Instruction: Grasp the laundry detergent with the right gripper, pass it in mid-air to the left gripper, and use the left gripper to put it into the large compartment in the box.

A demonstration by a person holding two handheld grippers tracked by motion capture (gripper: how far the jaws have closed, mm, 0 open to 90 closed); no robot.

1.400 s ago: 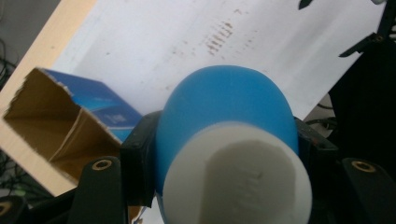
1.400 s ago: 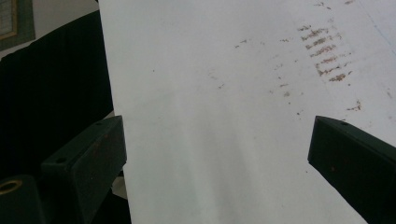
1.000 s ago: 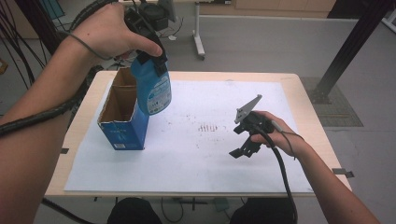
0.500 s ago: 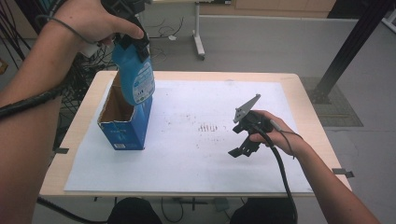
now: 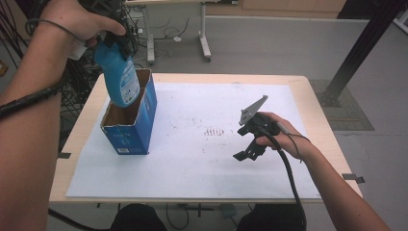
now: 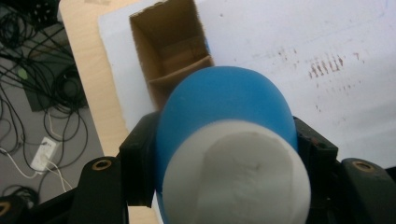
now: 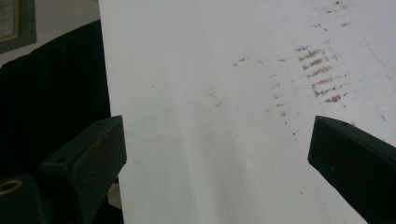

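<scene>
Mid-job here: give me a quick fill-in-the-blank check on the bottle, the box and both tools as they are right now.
1. The left tool is clamped on a blue ____ with a white cap.
2. The bottle hangs over the open top of a blue ____ box.
3. The right tool has its jaws ____ with nothing between them.
4. The box stands on a ____ sheet covering the table.

Missing words: bottle; cardboard; open; white

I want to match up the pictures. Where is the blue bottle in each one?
High view: the blue bottle is upper left, held by the left gripper over the open box.
Left gripper view: low in the middle, its white cap nearest the camera.
Right gripper view: not in it.
Shared landmark: the brown marks on the white paper.
</scene>
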